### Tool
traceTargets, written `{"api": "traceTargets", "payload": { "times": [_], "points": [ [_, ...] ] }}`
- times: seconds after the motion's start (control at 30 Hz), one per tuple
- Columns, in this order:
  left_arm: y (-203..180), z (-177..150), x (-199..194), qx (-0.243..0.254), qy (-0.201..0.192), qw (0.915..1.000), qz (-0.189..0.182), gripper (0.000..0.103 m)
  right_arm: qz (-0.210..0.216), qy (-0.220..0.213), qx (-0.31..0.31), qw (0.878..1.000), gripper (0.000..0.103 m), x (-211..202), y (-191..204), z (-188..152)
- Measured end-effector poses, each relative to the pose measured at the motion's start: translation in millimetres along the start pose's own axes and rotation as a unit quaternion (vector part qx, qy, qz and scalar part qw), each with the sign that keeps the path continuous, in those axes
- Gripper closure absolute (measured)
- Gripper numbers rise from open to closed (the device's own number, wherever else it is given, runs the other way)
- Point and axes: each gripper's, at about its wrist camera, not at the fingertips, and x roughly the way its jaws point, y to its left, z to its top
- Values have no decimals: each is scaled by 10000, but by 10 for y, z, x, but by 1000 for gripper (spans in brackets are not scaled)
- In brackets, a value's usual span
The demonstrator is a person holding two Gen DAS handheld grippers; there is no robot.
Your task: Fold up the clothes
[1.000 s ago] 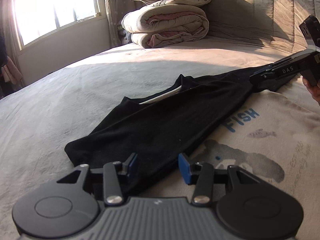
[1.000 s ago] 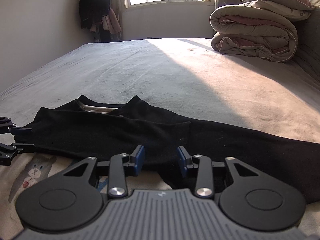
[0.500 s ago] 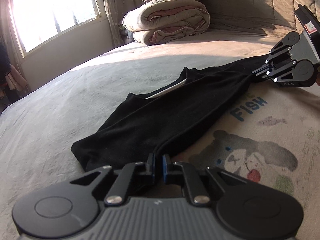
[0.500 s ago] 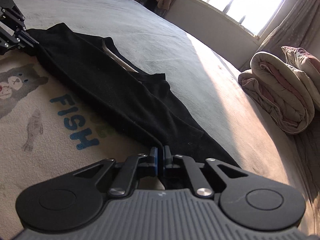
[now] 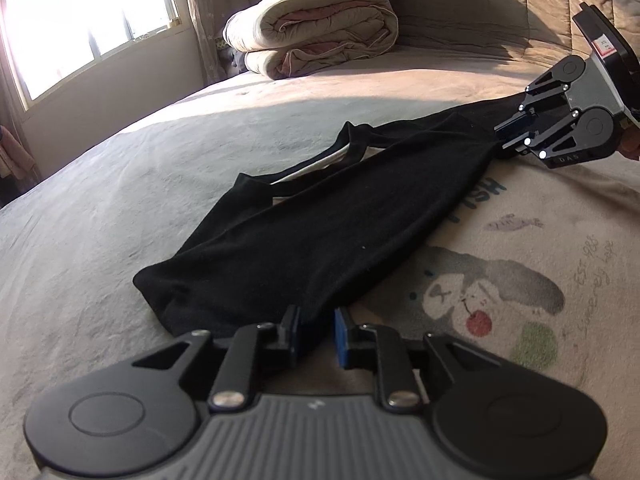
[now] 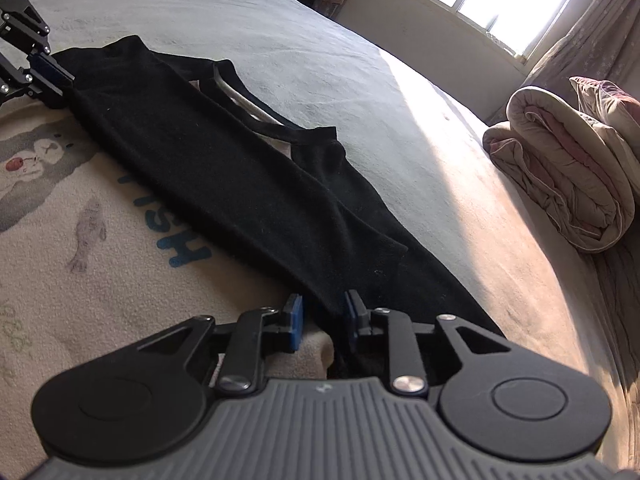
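Straddling the black shirt's [image 5: 320,232] ends, both grippers' fingers apparently just reopened, ungripping.

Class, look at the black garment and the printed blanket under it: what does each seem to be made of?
Black garment: probably soft knit cotton or jersey, matte; it lies limp, with fine lint specks. Printed blanket: likely plush fleece, cream; its surface looks nubbly, and the printed letters have fuzzy edges.

"DAS": right gripper [image 5: 516,136] body | "FISH", partly covered: printed shirt [image 6: 100,248]
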Motion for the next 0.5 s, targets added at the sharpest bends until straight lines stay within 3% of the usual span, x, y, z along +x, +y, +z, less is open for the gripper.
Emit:
{"api": "traceTargets", "payload": {
  "times": [0.1, 0.17, 0.23, 0.33, 0.5],
  "points": [
    [14, 58, -65, -351, -184, 9991, -133, 67, 120, -13, 773, 9969, 59, -87, -196, -119],
    [-10, 126, -69, -560, -294, 9977, -243, 65, 208, -73, 1381, 9902, 49, -165, -332, -235],
    [-74, 205, -38, -656, -360, 9967, -322, 63, 201, -93, 1929, 9810, 47, -236, -475, -358],
    [-198, 304, 30, -742, -473, 9954, -381, 59, -8, -47, 2652, 9642, 45, -313, -695, -562],
    [-445, 483, 220, -984, -558, 9919, -586, 54, -579, -75, 3762, 9247, 45, -499, -1121, -979]
  ]
}}
